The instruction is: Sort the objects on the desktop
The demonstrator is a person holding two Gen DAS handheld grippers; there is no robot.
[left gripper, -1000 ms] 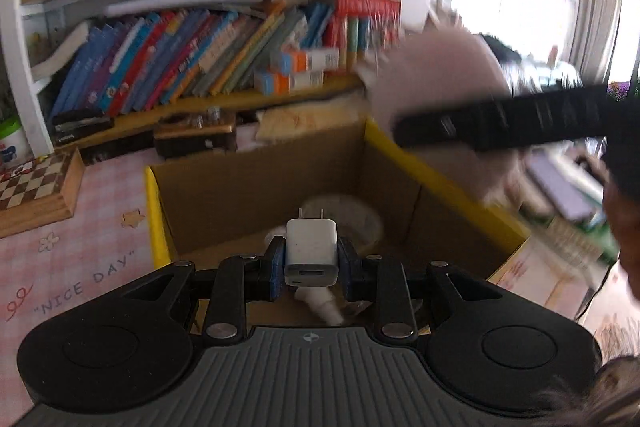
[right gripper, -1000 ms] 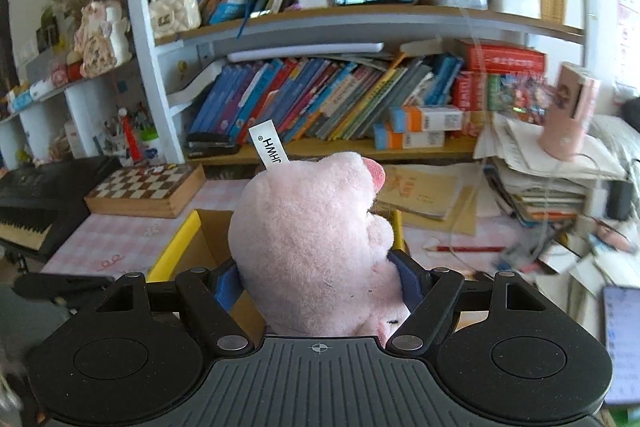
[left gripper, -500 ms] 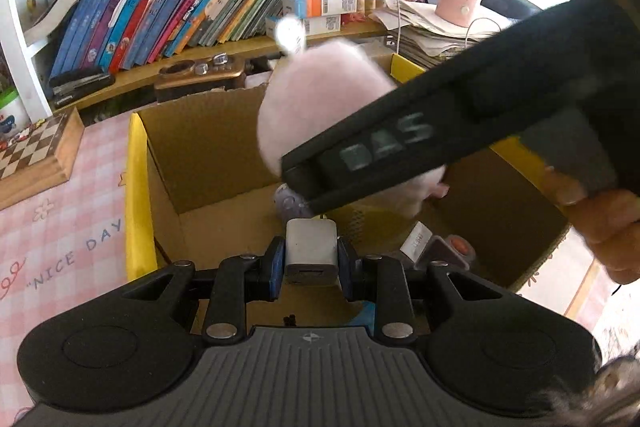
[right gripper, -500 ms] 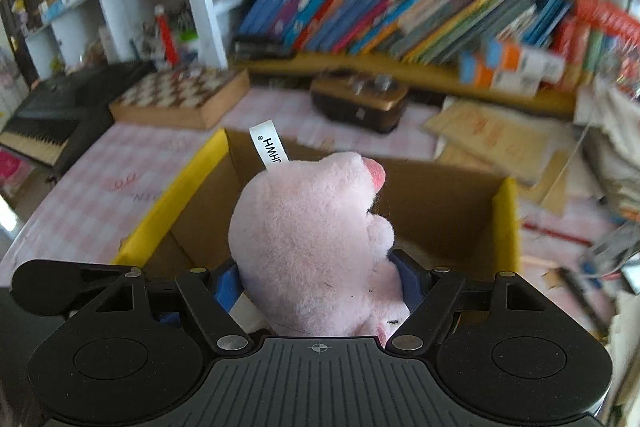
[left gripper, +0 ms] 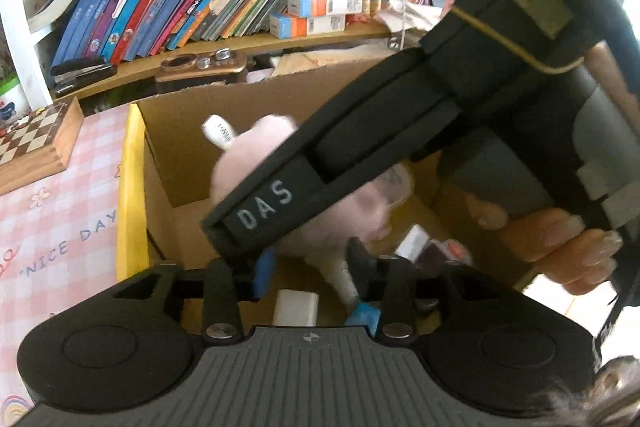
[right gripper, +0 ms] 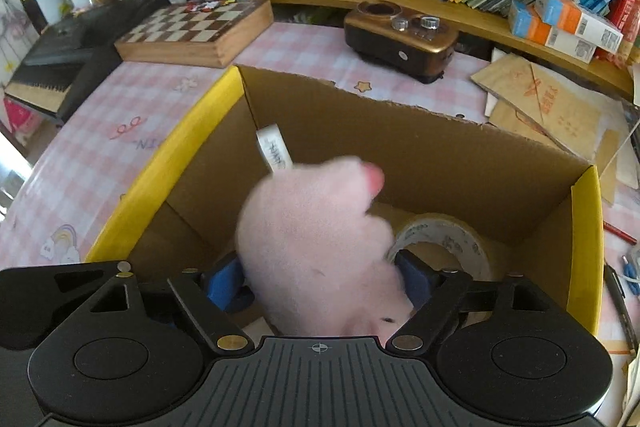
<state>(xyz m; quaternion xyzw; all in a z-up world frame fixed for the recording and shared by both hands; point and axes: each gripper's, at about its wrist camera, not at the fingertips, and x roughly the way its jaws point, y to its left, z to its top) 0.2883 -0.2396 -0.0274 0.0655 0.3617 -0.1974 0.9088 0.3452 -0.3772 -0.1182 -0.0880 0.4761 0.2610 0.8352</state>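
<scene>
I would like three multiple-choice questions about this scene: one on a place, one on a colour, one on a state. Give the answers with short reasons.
1. Where is the roll of tape?
A. inside the cardboard box
B. on the chessboard
C. on the bookshelf

2. What colour are the box's side rims?
A. red
B. yellow
C. green

3. What is between the fingers of the right hand-held gripper?
A. nothing
B. a book
C. the pink plush toy

Answers:
1 A: the roll lies on the box floor beside the toy.
2 B: both side edges are yellow.
3 C: the toy sits between the fingers as the jaws are opening.
</scene>
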